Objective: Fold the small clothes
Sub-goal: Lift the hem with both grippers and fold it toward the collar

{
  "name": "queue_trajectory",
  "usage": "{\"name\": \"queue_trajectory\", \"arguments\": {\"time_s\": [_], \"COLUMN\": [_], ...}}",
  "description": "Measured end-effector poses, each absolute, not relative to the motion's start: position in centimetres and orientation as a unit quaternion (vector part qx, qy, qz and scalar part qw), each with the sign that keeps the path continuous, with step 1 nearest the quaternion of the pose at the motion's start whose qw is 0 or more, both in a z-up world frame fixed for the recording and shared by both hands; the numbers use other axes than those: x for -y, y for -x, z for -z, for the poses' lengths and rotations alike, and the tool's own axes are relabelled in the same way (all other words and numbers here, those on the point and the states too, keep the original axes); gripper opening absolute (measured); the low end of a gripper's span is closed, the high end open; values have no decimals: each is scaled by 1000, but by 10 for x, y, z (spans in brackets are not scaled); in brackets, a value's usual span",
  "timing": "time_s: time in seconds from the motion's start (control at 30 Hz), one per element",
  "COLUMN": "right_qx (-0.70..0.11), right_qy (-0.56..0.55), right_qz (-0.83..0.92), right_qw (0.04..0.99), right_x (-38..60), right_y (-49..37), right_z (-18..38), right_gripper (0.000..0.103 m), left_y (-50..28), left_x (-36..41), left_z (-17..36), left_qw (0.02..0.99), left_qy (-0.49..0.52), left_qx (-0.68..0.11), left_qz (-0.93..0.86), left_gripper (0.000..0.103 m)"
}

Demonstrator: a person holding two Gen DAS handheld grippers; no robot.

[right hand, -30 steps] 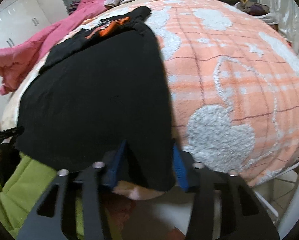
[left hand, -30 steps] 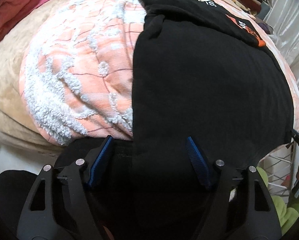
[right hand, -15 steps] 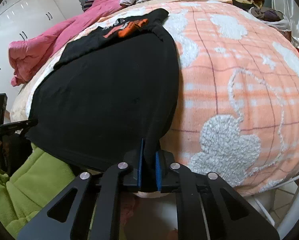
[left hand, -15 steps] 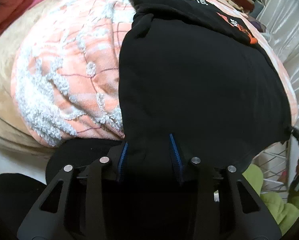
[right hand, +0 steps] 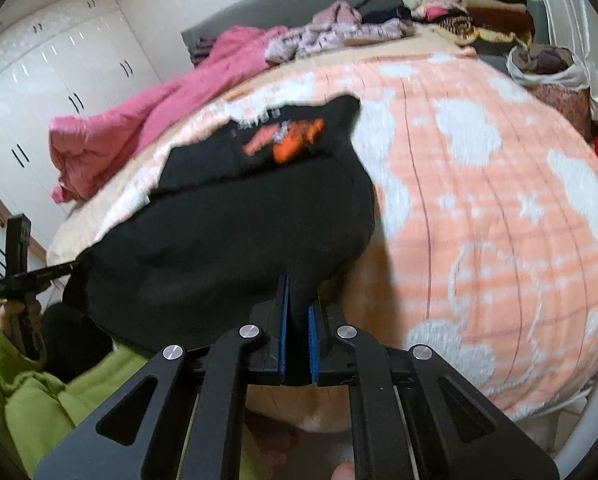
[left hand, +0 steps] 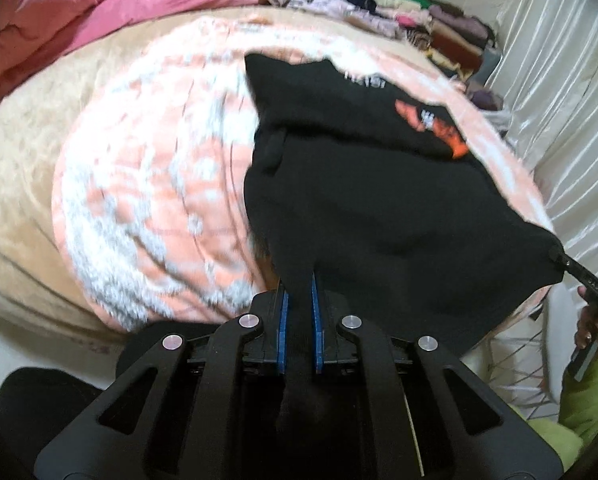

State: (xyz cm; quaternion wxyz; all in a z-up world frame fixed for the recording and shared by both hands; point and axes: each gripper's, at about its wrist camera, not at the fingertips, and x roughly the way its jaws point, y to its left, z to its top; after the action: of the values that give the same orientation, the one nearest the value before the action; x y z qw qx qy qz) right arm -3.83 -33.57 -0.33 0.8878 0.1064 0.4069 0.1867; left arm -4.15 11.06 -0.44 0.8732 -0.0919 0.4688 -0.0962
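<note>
Both grippers grab the near hem of the black cotton garment with the orange print (left hand: 379,200): left gripper (left hand: 298,316) and right gripper (right hand: 298,320), fingers clamped on cloth, over the peach-and-white fleece blanket (right hand: 479,208). Folding's barely begun, I'd say.

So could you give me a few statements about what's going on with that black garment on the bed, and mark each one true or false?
1. Both hand-held grippers are clamped on the black garment. True: the left hand-held gripper and the right hand-held gripper each pinch its near edge.
2. The garment lies on a plain blue sheet. False: it lies on an orange and white blanket.
3. The garment has an orange print near its far end. True.
4. The pink quilt covers the garment. False: it lies apart, further back on the bed.
</note>
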Motion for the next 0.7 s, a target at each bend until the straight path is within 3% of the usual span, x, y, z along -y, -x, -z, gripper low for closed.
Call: {"name": "queue_trajectory", "arguments": {"time_s": [0.7], "right_qx": [-297], "right_qy": [-129], "right_qz": [-179], "right_qw": [929], "right_x": [334], "right_y": [-63], "right_z": [-66], "right_gripper": [7], "left_y": [-69], "left_x": [-138], "left_z": [-63], "left_qw": [900], "left_qy": [185], "left_qx": [-386], "left_qz": [85], "left_gripper": [3]}}
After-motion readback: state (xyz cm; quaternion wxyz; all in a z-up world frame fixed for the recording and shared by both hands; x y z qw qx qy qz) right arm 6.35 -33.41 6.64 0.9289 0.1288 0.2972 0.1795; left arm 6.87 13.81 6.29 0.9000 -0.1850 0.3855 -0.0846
